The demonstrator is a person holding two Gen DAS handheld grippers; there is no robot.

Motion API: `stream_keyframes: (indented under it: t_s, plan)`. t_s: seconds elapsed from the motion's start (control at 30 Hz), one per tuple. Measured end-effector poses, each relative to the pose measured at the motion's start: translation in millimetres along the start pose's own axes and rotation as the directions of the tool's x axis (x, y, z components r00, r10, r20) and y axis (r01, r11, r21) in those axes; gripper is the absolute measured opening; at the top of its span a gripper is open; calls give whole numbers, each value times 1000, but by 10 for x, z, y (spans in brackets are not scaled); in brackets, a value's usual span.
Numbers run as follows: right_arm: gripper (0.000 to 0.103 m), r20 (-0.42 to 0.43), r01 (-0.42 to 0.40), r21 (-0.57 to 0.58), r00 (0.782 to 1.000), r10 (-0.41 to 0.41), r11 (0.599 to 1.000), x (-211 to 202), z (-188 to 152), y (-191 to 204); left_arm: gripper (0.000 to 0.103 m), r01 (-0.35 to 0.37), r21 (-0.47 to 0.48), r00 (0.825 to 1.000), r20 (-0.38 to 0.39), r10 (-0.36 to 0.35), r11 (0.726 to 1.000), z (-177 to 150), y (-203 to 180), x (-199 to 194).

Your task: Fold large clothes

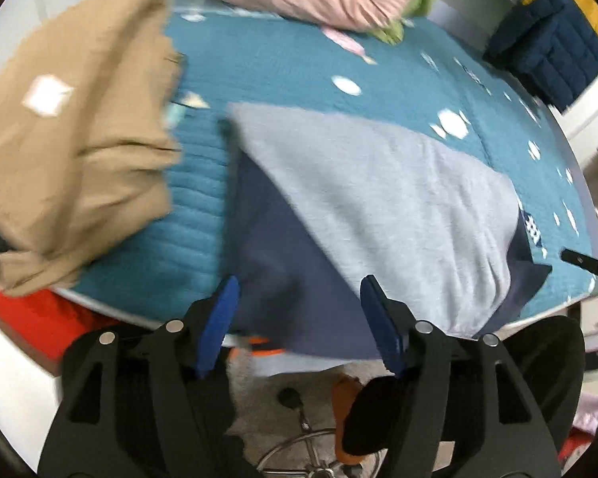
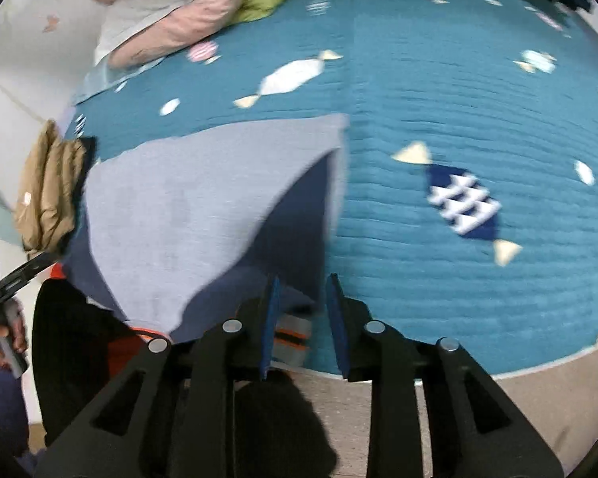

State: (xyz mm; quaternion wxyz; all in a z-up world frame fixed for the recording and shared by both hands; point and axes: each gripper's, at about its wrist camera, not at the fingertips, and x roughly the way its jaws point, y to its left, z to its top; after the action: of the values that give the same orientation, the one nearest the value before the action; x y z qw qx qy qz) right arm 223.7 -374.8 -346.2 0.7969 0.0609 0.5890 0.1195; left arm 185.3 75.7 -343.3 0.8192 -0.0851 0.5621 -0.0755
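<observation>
No writing can be read anywhere here. The tan garment (image 1: 71, 127) carries a white patch (image 1: 46, 95) that looks like a label, but it is a blurred blank and no letters show on it. The teal quilt (image 2: 478, 79) is printed with candy shapes; one is navy with a white block pattern (image 2: 463, 203) that may be a character or only a check pattern, and the blur leaves that unsettled. The grey and navy garment (image 1: 378, 199) shows no print or tag.
</observation>
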Motion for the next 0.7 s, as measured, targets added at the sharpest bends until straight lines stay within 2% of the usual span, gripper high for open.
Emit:
stream_keyframes:
  t_s: [0.07,0.13,0.17,0.23,0.37,0.5,0.57,0.6,0.7]
  plan:
    - [18,-58,0,-16,998,-1,1000,246,70,33,65,-31,22,996,-81,33,999,38,-55,294]
    - [13,-212,-4,-7,977,2,1000,639,37,-10,65,-86,44,985,-145,91,995,20,-69,545]
    - [11,-261,-2,-15,965,-2,1000,754,5,-29,65,-101,52,980,-169,109,994,-8,-62,648]
    - [5,-345,4,-49,938,-21,999,926,-77,-73,67,-100,68,984,-141,109,993,-38,-71,656]
    - [1,-354,-30,9,935,31,1000,964,-53,-231,70,-72,83,987,-136,83,994,-35,-57,666]
    - [3,-374,7,-11,928,-11,1000,941,6,-176,73,-11,32,992,-124,15,999,16,20,561]
    - [8,-335,21,-35,942,-32,999,808,104,-45,74,20,-4,996,-87,-20,1000,27,103,448]
    - [8,-295,18,-39,955,-29,999,703,184,25,79,28,-21,997,-66,-29,999,17,149,399]
    - [8,-202,-49,-52,979,38,997,536,448,356,80,17,-89,1000,-14,-18,996,57,319,280]
